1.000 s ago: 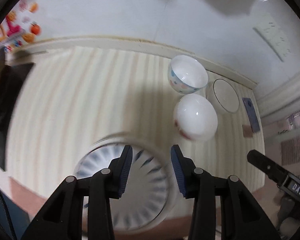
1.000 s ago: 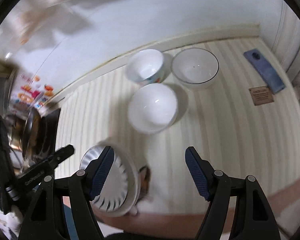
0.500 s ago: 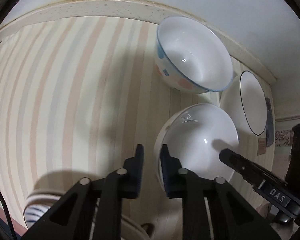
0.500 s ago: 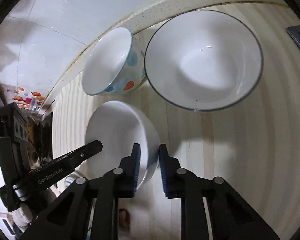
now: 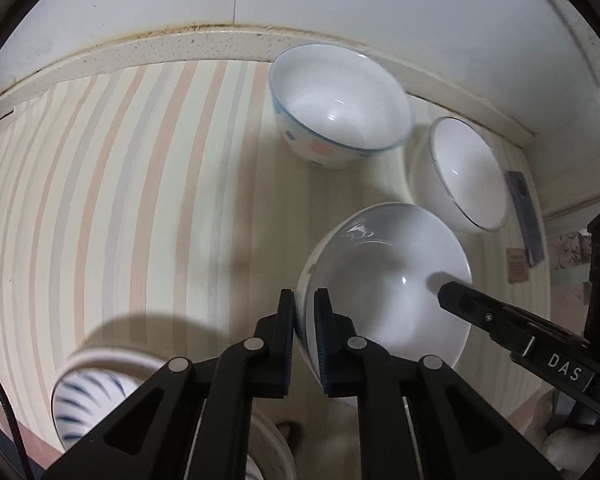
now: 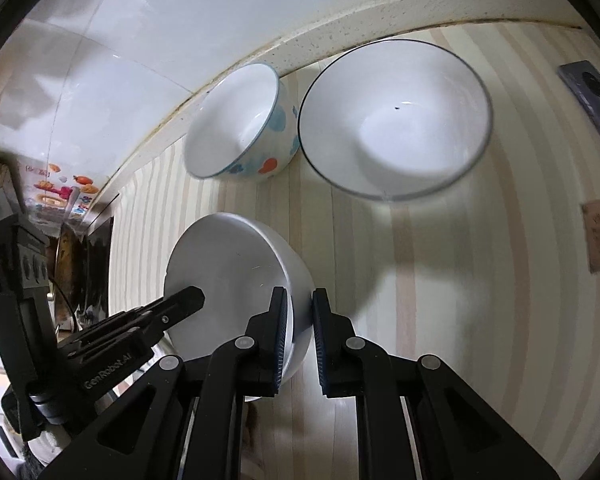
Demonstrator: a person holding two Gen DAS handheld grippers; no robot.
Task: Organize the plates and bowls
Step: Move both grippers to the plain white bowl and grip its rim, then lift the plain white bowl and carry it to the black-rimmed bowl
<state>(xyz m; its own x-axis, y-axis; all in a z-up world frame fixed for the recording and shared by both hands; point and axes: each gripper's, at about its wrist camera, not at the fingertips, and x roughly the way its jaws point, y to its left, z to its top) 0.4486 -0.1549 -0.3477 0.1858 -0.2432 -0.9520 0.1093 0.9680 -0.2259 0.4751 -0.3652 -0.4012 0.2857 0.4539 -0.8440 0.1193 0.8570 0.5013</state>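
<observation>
White bowl (image 5: 392,280) pinched at opposite rims: left gripper (image 5: 305,332) clamped on its left wall, right gripper (image 6: 300,332) clamped on its right wall, tilted above the striped counter (image 5: 120,200). Beyond, near the wall, a spotted bowl (image 5: 340,112) just beside a dark-rimmed bowl (image 6: 396,120). Near left, a blue-striped plate (image 5: 88,396).
</observation>
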